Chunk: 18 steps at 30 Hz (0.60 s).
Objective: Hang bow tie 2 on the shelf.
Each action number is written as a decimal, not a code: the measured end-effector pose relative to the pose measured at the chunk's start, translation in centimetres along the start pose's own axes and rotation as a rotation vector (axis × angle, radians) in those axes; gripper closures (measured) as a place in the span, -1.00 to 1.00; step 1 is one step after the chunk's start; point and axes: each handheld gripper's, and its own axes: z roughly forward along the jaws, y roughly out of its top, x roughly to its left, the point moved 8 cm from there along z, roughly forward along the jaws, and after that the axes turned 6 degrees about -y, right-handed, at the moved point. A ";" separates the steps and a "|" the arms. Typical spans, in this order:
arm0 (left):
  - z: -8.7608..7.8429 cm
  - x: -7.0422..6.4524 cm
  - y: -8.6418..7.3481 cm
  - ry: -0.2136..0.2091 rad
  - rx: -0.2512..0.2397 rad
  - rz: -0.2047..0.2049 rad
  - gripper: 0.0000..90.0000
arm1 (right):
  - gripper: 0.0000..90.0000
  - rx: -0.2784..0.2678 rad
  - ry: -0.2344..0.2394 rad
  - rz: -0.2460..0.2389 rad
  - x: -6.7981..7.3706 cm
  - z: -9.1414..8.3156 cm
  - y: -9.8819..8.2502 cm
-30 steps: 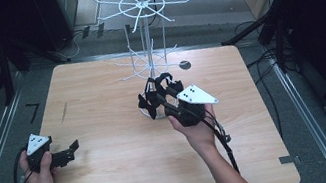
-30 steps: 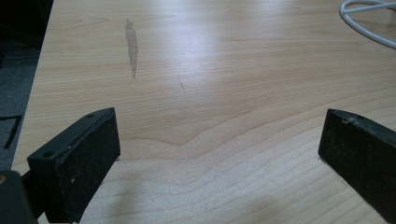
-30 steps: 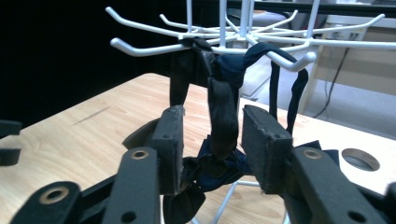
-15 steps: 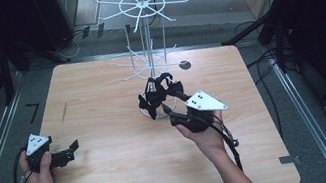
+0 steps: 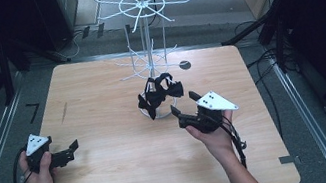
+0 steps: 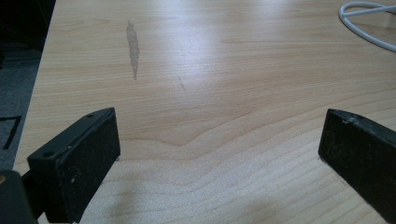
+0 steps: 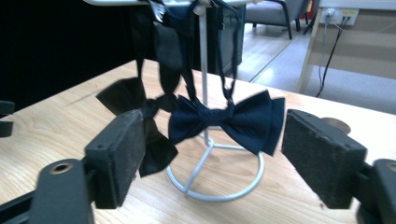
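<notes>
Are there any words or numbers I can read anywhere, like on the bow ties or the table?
None: no word, number or brand can be read.
Navy bow tie and black bow tie on the white wire stand: plain cloth, no label showing.
Wooden table: a grey smear, no writing.
Grey plates on the tongs: small dots, no letters.

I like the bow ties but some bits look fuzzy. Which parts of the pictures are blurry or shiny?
In the right gripper view, the navy bow tie looks fairly sharp, while the black bow tie and the near jaws are soft. In the left gripper view, a pale sheen of light lies across the wooden table, and its jaws cast faint shadows. In the high view, the table is bright and the surroundings are dark.
</notes>
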 end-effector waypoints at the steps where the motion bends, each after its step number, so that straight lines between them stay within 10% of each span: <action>1: 0.0 0.0 0.0 0.000 -0.001 -0.001 -1.00 | -0.56 0.006 -0.003 0.000 -0.2 0.0 -0.1; 18: 0.0 0.0 0.0 0.001 0.000 -0.001 -1.00 | -0.62 0.059 -0.063 -0.008 -3.1 -1.2 -2.8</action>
